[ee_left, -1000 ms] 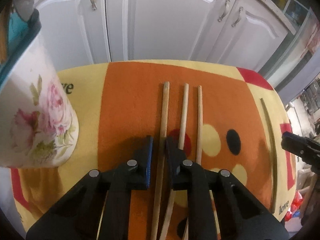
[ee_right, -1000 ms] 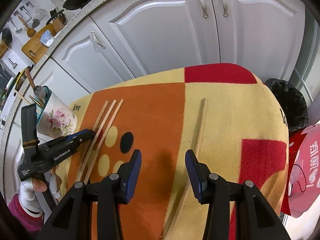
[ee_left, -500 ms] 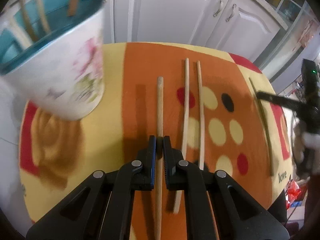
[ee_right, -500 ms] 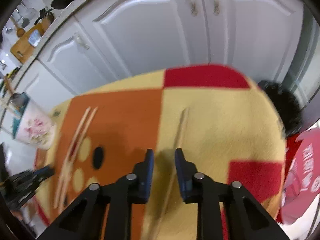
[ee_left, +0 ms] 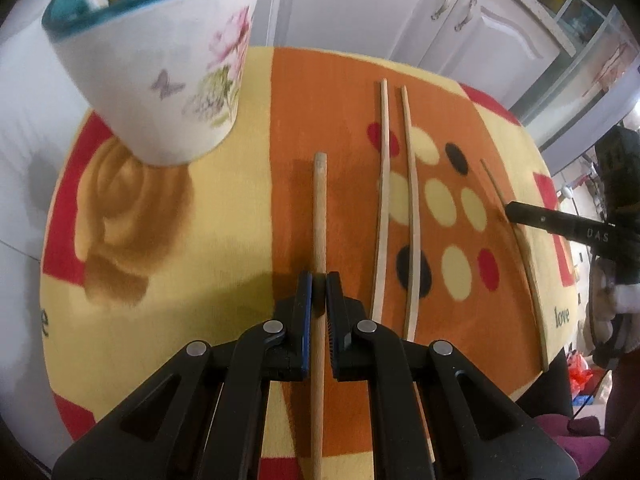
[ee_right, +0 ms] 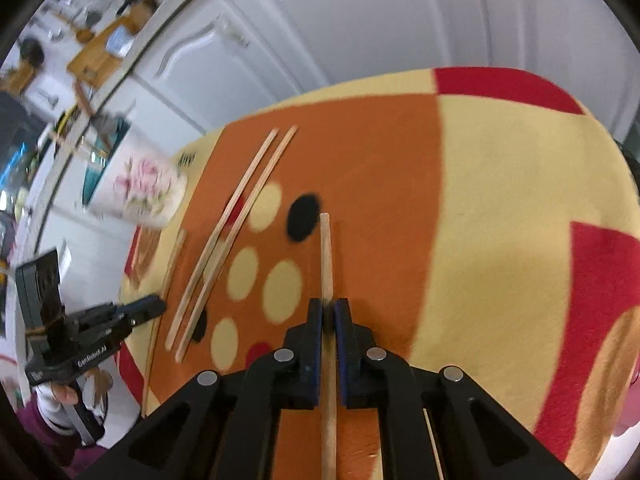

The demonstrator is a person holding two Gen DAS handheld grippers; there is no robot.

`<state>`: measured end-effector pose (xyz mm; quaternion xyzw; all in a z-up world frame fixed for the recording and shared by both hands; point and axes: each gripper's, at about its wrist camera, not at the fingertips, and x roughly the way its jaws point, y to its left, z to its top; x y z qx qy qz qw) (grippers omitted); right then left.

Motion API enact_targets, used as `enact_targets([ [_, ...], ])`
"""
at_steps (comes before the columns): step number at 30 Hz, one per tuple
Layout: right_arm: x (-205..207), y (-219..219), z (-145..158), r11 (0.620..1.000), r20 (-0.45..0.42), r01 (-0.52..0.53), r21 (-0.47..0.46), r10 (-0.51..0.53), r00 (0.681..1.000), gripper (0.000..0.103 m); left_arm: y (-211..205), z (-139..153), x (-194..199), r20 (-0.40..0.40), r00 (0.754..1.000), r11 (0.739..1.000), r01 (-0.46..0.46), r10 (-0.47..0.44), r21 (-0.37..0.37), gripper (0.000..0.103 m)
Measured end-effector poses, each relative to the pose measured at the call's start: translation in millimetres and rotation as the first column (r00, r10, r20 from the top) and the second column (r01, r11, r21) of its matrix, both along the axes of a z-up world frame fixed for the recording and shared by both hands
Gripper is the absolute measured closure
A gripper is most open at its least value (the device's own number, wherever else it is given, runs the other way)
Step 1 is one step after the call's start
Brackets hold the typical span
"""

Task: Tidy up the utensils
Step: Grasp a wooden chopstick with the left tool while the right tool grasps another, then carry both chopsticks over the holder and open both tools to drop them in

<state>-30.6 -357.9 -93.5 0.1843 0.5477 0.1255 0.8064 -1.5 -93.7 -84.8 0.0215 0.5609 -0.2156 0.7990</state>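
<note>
My left gripper [ee_left: 319, 284] is shut on a wooden chopstick [ee_left: 319, 208] and holds it above the cloth, pointing toward the floral cup [ee_left: 160, 76]. The cup has a teal inside and holds several sticks. Two thin chopsticks [ee_left: 396, 200] lie side by side on the orange part of the cloth, to the right of my left gripper. My right gripper [ee_right: 328, 312] is shut on another chopstick [ee_right: 326, 256] and holds it over the cloth. That gripper shows in the left wrist view [ee_left: 560, 226] at the right, with its chopstick [ee_left: 520, 248]. The cup [ee_right: 140, 188] and the pair [ee_right: 236, 232] also show in the right wrist view.
The table is covered by a yellow, orange and red cloth [ee_left: 224, 200] with dots. White cabinet doors [ee_left: 360, 8] stand behind it. The left gripper [ee_right: 92, 332] and the hand holding it show at the left in the right wrist view.
Both grippers closed on a chopstick and lifted it. The left one has swung toward the cup, which now stands closer and higher in view. The right one moved left over the cloth.
</note>
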Motion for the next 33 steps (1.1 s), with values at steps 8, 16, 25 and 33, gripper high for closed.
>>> enact_targets([
  [8,18.1,25.7,5.9,0.983,0.009,-0.066,-0.173,0.069,0.998,0.076,0.6,6.2,17.4,0.006,1.0,1.0,-0.022,0.022,-0.015,0.075],
  [16,29.1,20.1,2.0,0.978,0.049,-0.061,-0.199,0.072,0.996,0.097,-28.1,-0.6,42.0,0.054,0.998,0.995,0.009,-0.015,0.102,0.075],
  [25,7.3,13.5,50.7,0.995,0.158,-0.053,-0.079,0.065,0.985,0.098,-7.3,36.3,33.8,0.104,0.994,0.999,0.041,-0.04,-0.001,0.097],
  [33,-18.3,27.3,115.8,0.995,0.306,-0.103,-0.003,0.099,0.947,0.098,24.8,105.5,5.4,0.22,0.975,0.991,0.047,-0.018,-0.127,0.097],
])
